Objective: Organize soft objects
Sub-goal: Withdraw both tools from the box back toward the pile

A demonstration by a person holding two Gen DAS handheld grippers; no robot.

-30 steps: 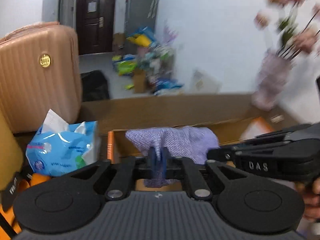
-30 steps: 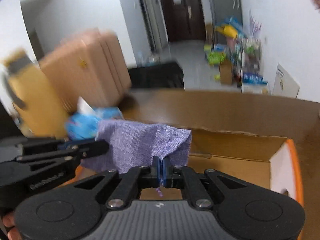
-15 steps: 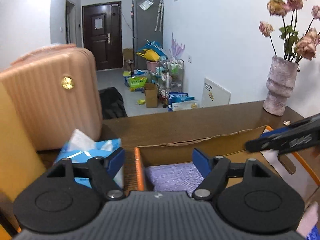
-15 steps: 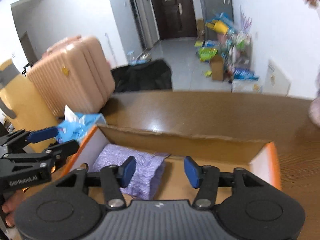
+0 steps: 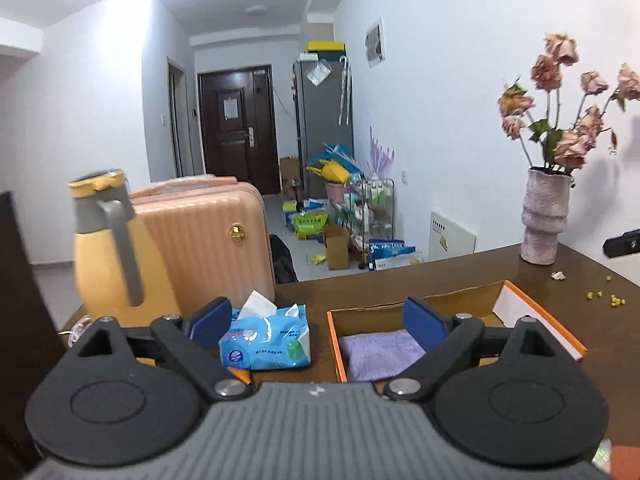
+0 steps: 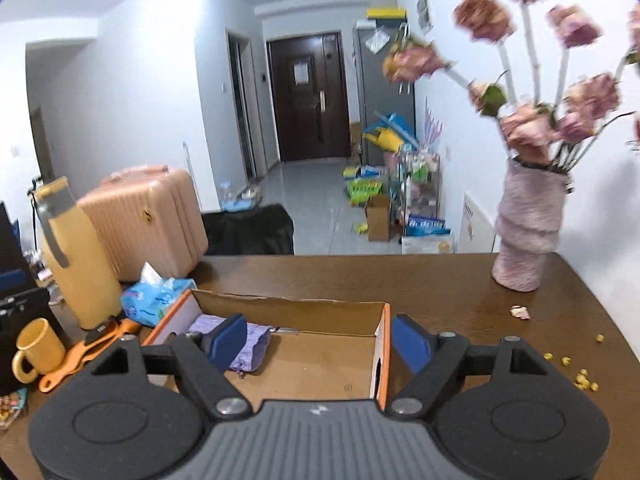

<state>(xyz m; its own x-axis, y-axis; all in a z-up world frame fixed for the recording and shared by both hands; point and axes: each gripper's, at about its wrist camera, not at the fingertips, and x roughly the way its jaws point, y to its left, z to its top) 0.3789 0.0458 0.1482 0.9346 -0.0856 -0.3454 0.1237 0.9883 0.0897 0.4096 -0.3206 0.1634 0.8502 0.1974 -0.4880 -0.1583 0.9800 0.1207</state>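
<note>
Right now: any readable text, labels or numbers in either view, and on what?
No text reads clearly enough to quote.
Tissue pack: printed label, too small to read.
Green bag on the floor: yellow lettering, blurred.
Paper on the door: unreadable.
White panel by the wall: small print, unreadable.

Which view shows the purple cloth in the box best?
The left wrist view: the purple cloth lies flat at the box's left end, mostly visible. In the right wrist view a gripper finger covers much of it.
</note>
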